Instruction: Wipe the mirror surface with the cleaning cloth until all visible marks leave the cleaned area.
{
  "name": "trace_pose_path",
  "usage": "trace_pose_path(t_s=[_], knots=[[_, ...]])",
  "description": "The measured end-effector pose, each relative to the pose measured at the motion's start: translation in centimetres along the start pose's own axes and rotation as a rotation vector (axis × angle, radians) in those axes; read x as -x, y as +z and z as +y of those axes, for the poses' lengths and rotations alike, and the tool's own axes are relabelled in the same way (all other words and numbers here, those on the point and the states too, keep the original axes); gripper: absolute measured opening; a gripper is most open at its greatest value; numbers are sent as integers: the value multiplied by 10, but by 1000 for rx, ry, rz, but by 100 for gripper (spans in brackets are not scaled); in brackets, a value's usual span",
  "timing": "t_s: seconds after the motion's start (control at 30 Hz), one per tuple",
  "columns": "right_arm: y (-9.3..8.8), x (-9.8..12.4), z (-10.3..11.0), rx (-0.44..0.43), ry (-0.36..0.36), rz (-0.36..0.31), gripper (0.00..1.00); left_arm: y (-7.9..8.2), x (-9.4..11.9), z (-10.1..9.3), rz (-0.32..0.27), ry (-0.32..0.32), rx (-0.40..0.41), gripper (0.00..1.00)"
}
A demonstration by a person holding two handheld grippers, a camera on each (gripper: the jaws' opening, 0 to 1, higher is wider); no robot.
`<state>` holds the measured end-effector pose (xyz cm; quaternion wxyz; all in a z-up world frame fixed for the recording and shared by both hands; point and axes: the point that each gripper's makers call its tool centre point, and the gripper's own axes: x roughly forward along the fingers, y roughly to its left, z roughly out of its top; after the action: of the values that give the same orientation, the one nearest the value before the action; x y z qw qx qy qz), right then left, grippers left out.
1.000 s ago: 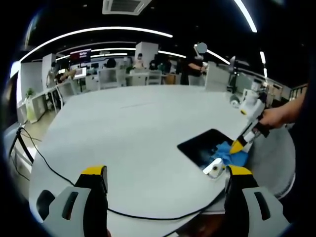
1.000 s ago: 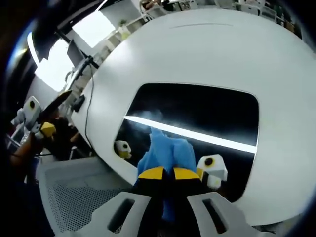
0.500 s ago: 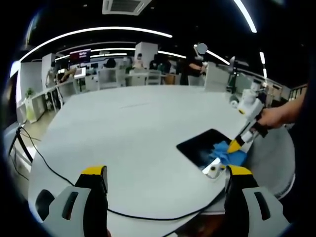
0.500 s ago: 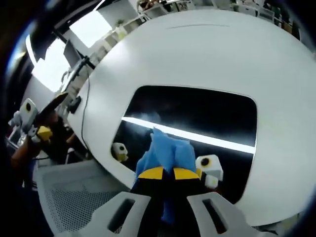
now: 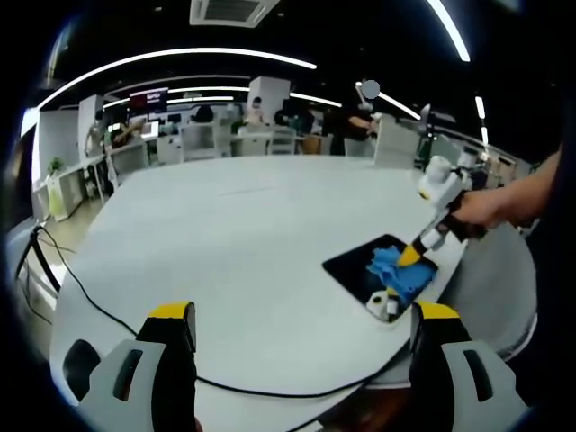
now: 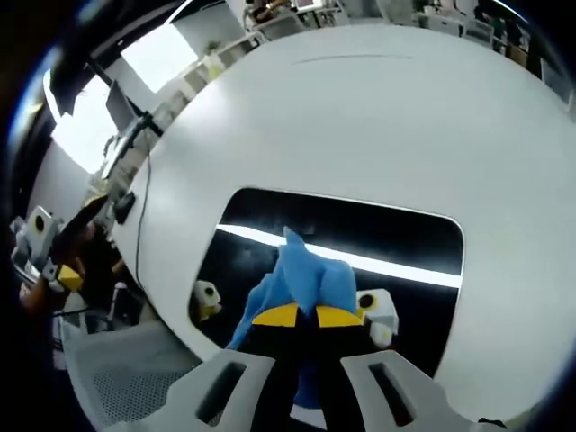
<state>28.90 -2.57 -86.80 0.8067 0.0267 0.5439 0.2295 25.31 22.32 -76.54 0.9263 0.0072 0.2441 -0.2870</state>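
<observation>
Right gripper (image 6: 300,315) jaws clamp cloth (image 6: 301,274) on mirror (image 6: 396,243), cloth tip pointing forward; left gripper (image 5: 301,324) jaws wide, empty.

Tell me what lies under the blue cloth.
The blue cloth, clamped in the right gripper, rests on the dark mirror, which lies on the white table. Any marks beneath the cloth are covered.
</observation>
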Motion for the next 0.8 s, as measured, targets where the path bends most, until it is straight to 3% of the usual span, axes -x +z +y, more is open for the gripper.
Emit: trace_pose_path(t_s=[0.8], knots=[[57, -20, -18, 4, -50, -10, 0, -2, 3, 4, 3, 2, 4, 100]])
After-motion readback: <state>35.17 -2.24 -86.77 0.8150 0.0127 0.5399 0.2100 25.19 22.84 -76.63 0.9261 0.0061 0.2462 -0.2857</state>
